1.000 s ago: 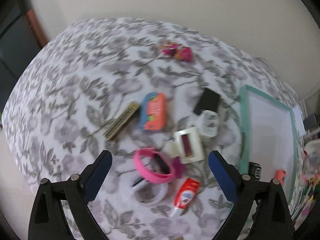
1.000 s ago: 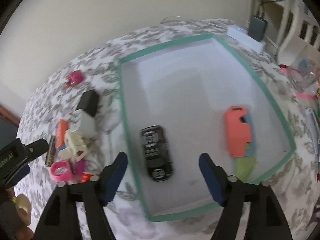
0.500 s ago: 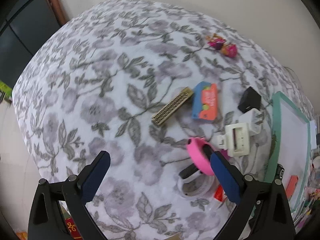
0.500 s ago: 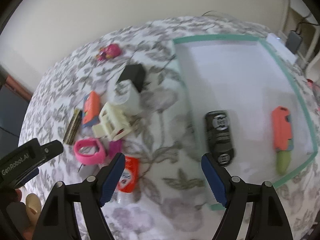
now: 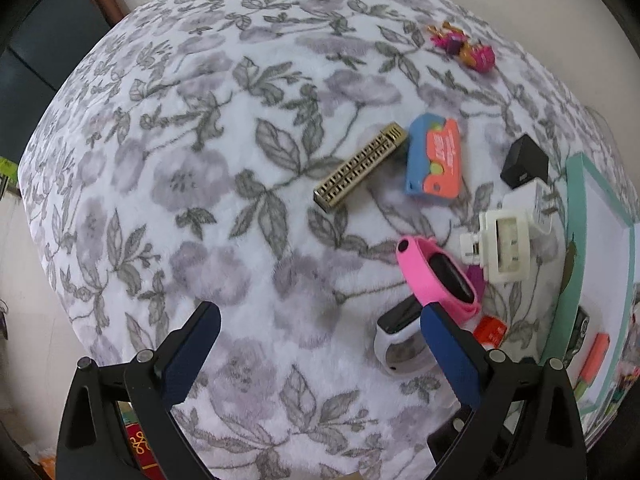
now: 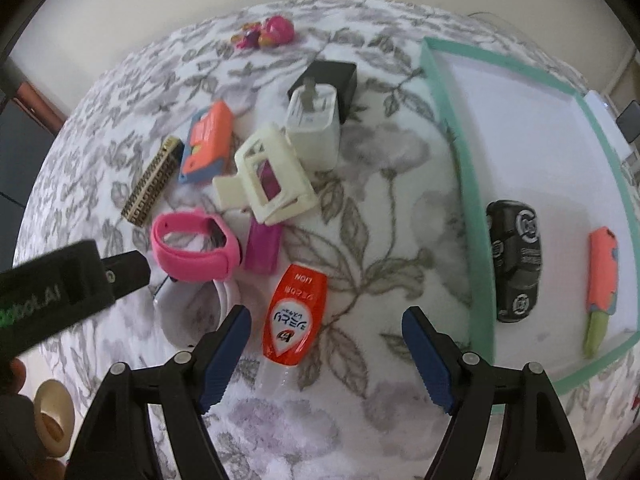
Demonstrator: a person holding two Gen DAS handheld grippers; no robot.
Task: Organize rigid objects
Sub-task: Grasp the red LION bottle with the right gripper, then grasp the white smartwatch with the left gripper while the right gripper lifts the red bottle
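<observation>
On the flowered cloth lies a cluster: a red squeeze bottle (image 6: 296,316), a pink wristband (image 6: 192,248), a cream plastic holder (image 6: 272,176), a white charger (image 6: 314,128), a black adapter (image 6: 332,76), an orange-blue case (image 6: 208,140) and a gold bar (image 6: 152,184). My right gripper (image 6: 326,320) points down over the cloth, its jaws closing a little but still wide; the bottle lies below, by the left finger, untouched. My left gripper (image 5: 316,320) hangs open over bare cloth, its right finger over the pink wristband (image 5: 438,276).
A green-rimmed tray (image 6: 476,240) on the right holds a black toy car (image 6: 516,260) and an orange case (image 6: 602,272). A pink toy (image 6: 268,32) lies near the far wall. A white band (image 5: 400,344) sits under the wristband.
My right gripper has swung left, from above the tray to above the loose objects. My left gripper has drifted left and lower, off the cluster toward bare cloth.
</observation>
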